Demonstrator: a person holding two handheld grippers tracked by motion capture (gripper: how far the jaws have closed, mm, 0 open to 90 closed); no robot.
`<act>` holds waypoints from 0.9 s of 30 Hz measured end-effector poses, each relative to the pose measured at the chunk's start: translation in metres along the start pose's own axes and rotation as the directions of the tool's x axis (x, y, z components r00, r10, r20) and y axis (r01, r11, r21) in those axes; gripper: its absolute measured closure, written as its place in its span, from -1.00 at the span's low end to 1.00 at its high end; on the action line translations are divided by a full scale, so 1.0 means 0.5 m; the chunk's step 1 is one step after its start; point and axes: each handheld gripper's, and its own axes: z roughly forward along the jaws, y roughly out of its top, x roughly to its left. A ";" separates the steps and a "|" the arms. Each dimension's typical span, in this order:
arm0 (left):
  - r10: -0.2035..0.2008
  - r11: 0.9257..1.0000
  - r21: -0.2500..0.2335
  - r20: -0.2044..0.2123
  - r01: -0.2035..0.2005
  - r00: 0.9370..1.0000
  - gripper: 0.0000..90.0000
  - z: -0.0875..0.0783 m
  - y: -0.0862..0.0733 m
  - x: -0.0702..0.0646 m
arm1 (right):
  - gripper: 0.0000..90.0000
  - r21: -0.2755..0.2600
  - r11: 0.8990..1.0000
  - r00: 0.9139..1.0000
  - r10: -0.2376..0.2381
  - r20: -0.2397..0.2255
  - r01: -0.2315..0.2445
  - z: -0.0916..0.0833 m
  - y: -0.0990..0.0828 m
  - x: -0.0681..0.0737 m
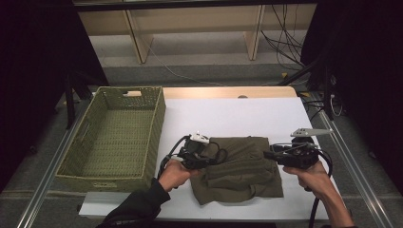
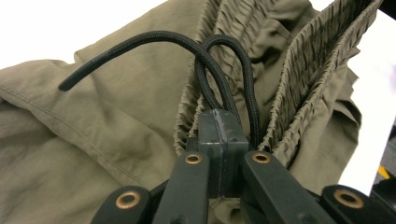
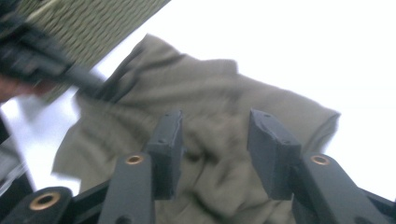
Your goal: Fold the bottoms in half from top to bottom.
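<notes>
Your left hand (image 1: pixel 175 173) holds the left gripper (image 1: pixel 205 153) low and level, pointing to your right, with its jaws pressed tight together. Your right hand (image 1: pixel 311 179) grips the right gripper (image 1: pixel 268 154) from below, aimed to your left toward the other one, its two jaws standing apart with nothing pinched between them.

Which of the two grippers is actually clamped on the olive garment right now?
The left gripper: its jaws are shut on the olive garment at the gathered waistband. The right gripper stands open above the cloth.
</notes>
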 end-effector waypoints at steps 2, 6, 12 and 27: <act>0.012 1.000 -0.003 0.002 -0.012 1.000 0.98 -0.007 -0.006 -0.010 | 0.42 -0.016 0.999 0.999 0.030 0.043 -0.029 0.001 0.011 -0.010; 0.032 0.999 -0.002 0.008 -0.032 0.999 0.98 -0.016 -0.017 -0.025 | 0.69 0.023 0.997 0.987 0.075 0.140 -0.079 0.035 0.033 -0.033; 0.057 0.998 -0.003 0.025 -0.057 0.998 0.98 -0.025 -0.032 -0.049 | 0.86 0.135 0.989 0.994 0.054 0.099 -0.067 0.117 0.058 -0.050; 0.035 0.995 -0.100 0.047 -0.030 0.998 0.90 -0.086 -0.040 -0.044 | 0.86 0.234 0.971 0.998 -0.032 -0.054 0.043 0.074 0.005 0.034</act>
